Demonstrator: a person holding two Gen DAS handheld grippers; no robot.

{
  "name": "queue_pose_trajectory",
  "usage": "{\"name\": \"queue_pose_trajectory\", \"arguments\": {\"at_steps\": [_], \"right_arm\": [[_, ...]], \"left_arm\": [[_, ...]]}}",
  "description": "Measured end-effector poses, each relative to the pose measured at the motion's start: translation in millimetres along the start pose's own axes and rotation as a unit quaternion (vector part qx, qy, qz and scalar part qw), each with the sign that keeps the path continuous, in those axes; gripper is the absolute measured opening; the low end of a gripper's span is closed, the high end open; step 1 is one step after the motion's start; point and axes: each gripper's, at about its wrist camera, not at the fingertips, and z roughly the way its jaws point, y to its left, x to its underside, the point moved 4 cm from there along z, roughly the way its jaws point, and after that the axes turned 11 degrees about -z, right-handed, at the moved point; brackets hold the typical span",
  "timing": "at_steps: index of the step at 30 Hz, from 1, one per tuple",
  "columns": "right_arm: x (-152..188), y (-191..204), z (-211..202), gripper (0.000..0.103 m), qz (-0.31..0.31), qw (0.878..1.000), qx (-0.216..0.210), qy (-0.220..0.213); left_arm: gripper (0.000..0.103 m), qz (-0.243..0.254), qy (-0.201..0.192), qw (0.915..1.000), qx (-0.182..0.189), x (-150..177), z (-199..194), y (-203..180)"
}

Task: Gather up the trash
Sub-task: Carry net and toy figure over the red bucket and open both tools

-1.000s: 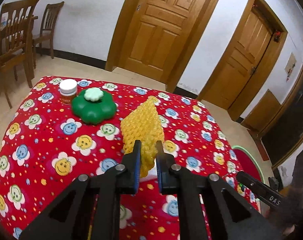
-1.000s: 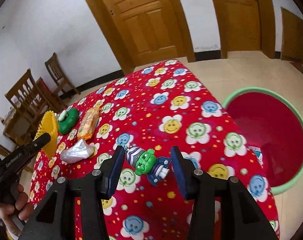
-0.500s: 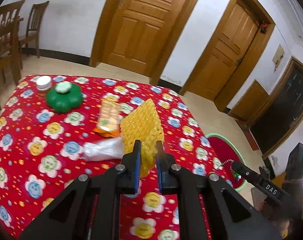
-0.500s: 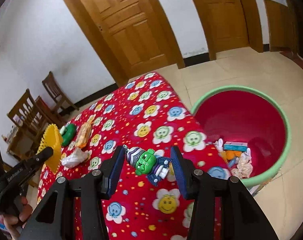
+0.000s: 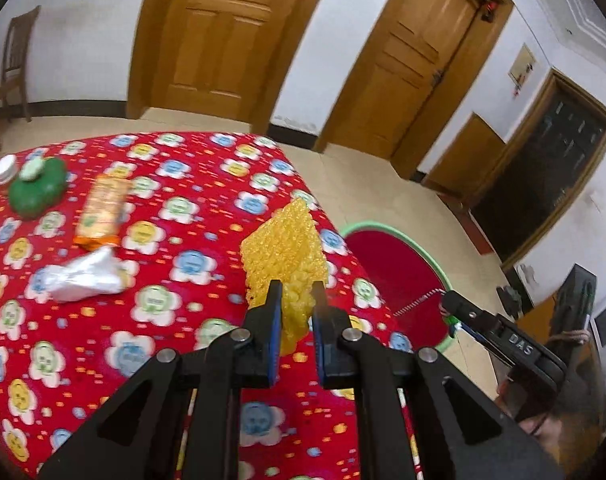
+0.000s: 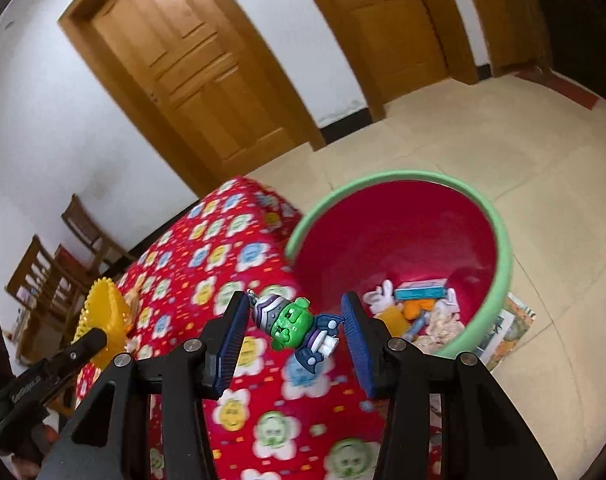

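Observation:
My left gripper [image 5: 296, 298] is shut on a yellow bubble-wrap sheet [image 5: 283, 256] and holds it upright above the red flower tablecloth [image 5: 163, 260], near the table's right edge. My right gripper [image 6: 294, 322] is shut on a small green-faced toy figure [image 6: 293, 322] and holds it in the air over the table's corner. The red basin with a green rim [image 6: 499, 240] stands on the floor just right of it and holds several scraps [image 6: 419, 308]. The basin also shows in the left wrist view [image 5: 391, 264]. The yellow sheet shows at the left of the right wrist view [image 6: 101, 316].
On the table lie an orange snack packet [image 5: 103, 212], a crumpled silver wrapper [image 5: 83, 276], a green flower-shaped container [image 5: 37, 190] and a white-capped jar [image 5: 5, 168]. Wooden chairs [image 6: 51, 276] stand beyond the table. Wooden doors [image 5: 223, 36] line the wall.
Both grippers have swung to the right towards the basin, each still holding its item. The basin now fills much more of the right wrist view.

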Motion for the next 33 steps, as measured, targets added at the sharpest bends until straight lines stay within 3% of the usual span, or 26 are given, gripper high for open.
{"name": "queue_pose_trajectory", "arguments": {"at_steps": [16, 27, 33], "right_arm": [[-6, -71, 24, 0.05, 0.065, 0.998, 0.019, 0.003], [0, -104, 22, 0.05, 0.101, 0.995, 0.025, 0.0], [1, -110, 18, 0.05, 0.109, 0.994, 0.026, -0.002]], "left_arm": [[0.012, 0.056, 0.051, 0.9971, 0.009, 9, 60, -60], [0.012, 0.092, 0.087, 0.9912, 0.04, 23, 98, -101], [0.032, 0.101, 0.101, 0.9886, 0.048, 31, 106, -111]]}}
